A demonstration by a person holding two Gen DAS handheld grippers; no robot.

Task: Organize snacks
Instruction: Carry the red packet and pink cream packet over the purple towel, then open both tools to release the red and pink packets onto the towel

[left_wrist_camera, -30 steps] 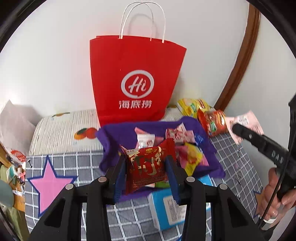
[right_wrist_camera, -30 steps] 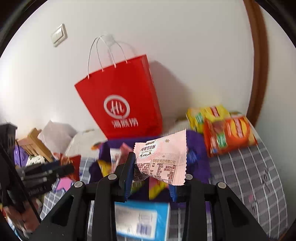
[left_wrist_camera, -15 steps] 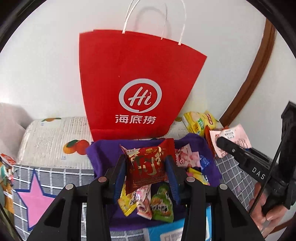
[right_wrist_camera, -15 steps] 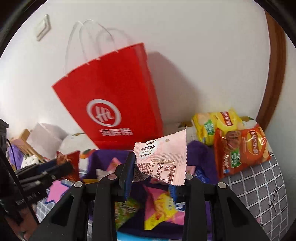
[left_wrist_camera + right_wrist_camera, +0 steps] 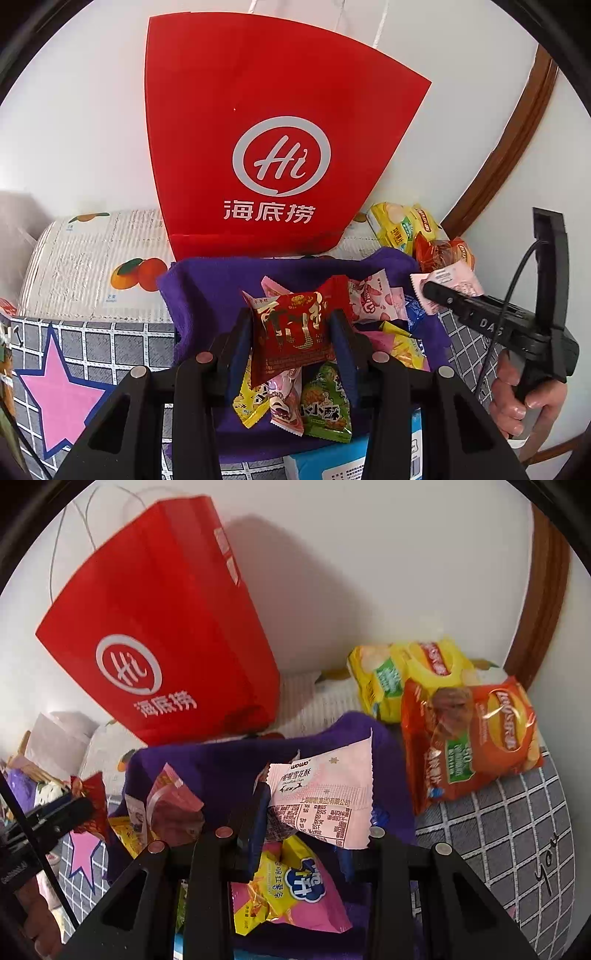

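Note:
My left gripper (image 5: 291, 325) is shut on a red and gold snack packet (image 5: 295, 343), held upright over a purple cloth bin (image 5: 207, 288). My right gripper (image 5: 317, 805) is shut on a pale pink packet (image 5: 321, 794) with printed text, above the same bin (image 5: 221, 768). Several small packets lie in the bin, among them a green one (image 5: 327, 402) and a pink and yellow one (image 5: 295, 890). In the left wrist view the right gripper (image 5: 424, 288) comes in from the right with its pink packet (image 5: 454, 280). The left gripper (image 5: 79, 808) shows at the right wrist view's left edge.
A tall red paper bag (image 5: 273, 147) stands against the wall just behind the bin. Yellow (image 5: 406, 672) and orange (image 5: 472, 734) crisp bags lie to the right on the checked cloth. A blue box (image 5: 351, 458) sits in front, and a white carton with oranges (image 5: 96, 266) to the left.
Both grippers have moved forward and down over the purple bin, so the red bag looms larger. Each still grips the same packet.

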